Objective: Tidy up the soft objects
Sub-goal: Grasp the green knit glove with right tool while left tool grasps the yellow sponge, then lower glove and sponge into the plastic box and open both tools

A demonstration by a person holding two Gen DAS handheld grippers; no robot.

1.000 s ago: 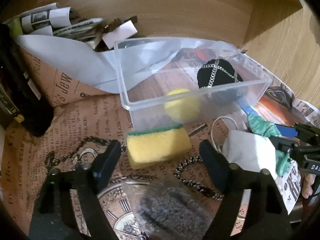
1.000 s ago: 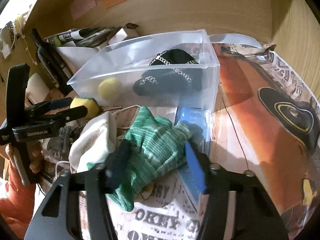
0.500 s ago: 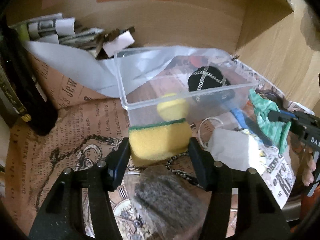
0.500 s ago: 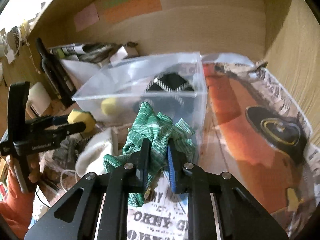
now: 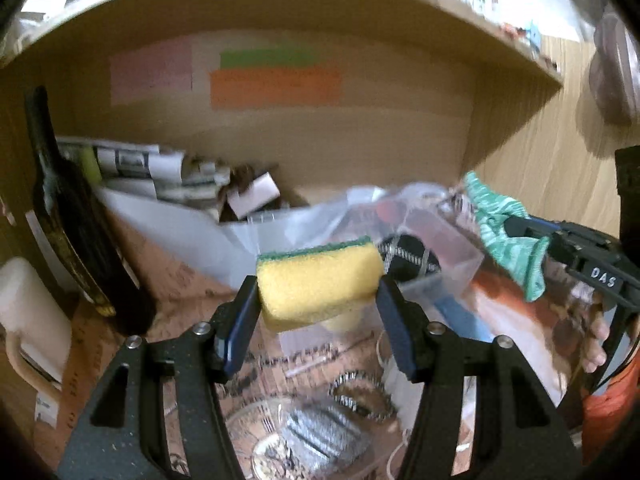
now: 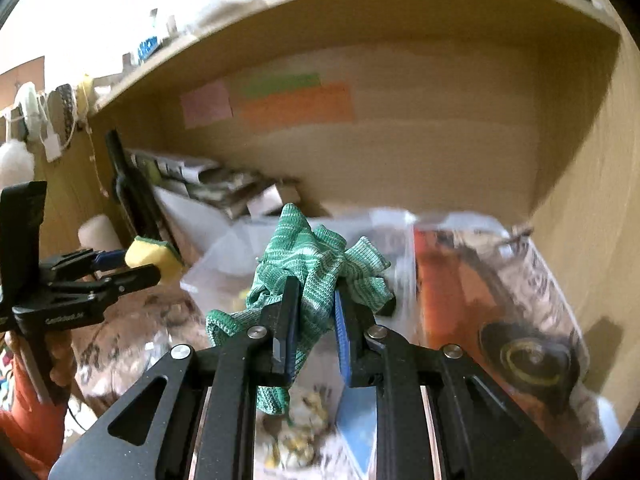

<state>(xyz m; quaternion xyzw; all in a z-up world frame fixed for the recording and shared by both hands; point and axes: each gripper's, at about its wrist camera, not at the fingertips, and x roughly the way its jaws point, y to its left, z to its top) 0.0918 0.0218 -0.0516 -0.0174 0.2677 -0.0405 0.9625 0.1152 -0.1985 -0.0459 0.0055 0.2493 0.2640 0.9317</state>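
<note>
Left tool (image 5: 316,296) clamps the sponge (image 5: 318,282) between its fingers; right tool (image 6: 314,300) pinches the green cloth (image 6: 316,264)

Shelf clutter behind

A dark bottle (image 5: 76,232) stood left of folded newspapers (image 5: 152,168), under orange (image 5: 276,88) and pink (image 5: 152,66) notes.

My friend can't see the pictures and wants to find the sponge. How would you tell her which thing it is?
Look inside the wooden shelf nook with the orange paper stuck on its back wall. In front of the clear plastic box, the left claw holds a block up in the air. That is the sponge: squishy yellow with a thin dark green layer on top, unlike the floppy green cloth in the right claw.
</note>
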